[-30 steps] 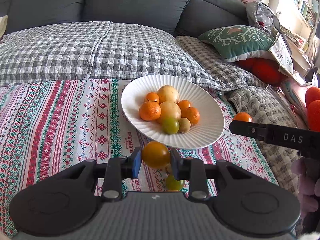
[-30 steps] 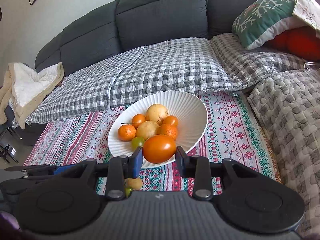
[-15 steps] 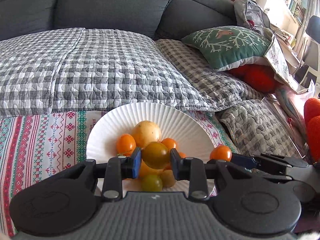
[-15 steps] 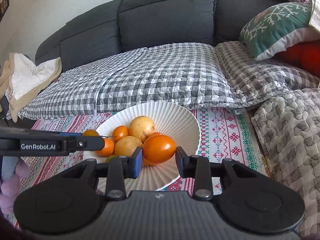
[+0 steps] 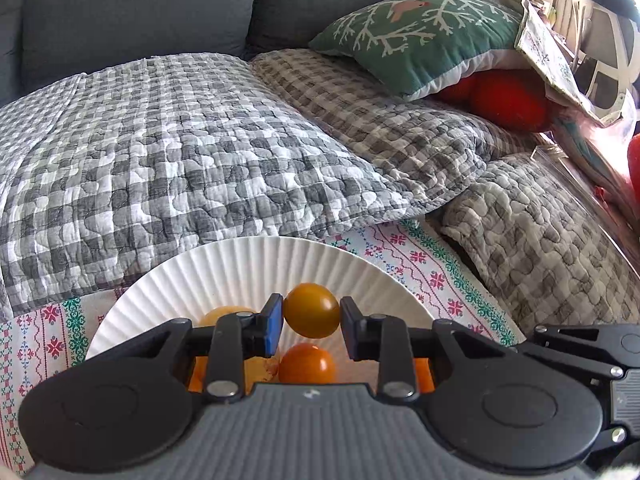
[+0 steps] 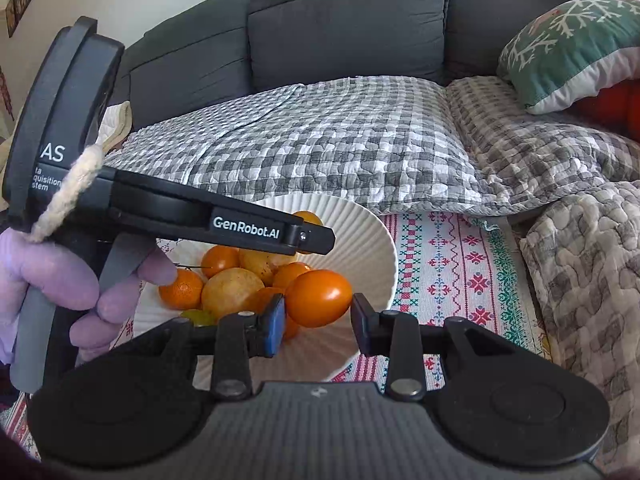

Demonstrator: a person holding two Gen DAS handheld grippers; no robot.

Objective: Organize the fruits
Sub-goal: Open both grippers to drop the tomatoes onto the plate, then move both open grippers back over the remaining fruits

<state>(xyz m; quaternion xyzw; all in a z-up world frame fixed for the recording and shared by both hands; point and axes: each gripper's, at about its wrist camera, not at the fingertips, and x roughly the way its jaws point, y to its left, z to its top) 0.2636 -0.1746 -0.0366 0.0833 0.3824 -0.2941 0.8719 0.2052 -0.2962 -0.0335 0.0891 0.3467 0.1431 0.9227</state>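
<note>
A white ribbed plate (image 5: 248,264) (image 6: 360,220) holds several orange, yellow and green fruits (image 6: 232,292). My left gripper (image 5: 312,322) is shut on a yellow-orange tomato (image 5: 312,310) and holds it above the plate, over the other fruits (image 5: 306,364). My right gripper (image 6: 318,314) holds an orange tomato (image 6: 318,298) over the plate's right side; the left pad touches it and a small gap shows at the right pad. The left gripper's body (image 6: 248,228) crosses the right wrist view above the fruits.
The plate stands on a red, green and white patterned cloth (image 6: 452,256). A grey checked quilt (image 5: 160,152) and dark sofa back (image 5: 140,12) lie behind. A green pillow (image 5: 420,36) and red cushion (image 5: 504,96) are at the right.
Both grippers moved forward and now hold their tomatoes over the plate. The left gripper now crosses the right wrist view close up. The right gripper's jaws stand slightly wider.
</note>
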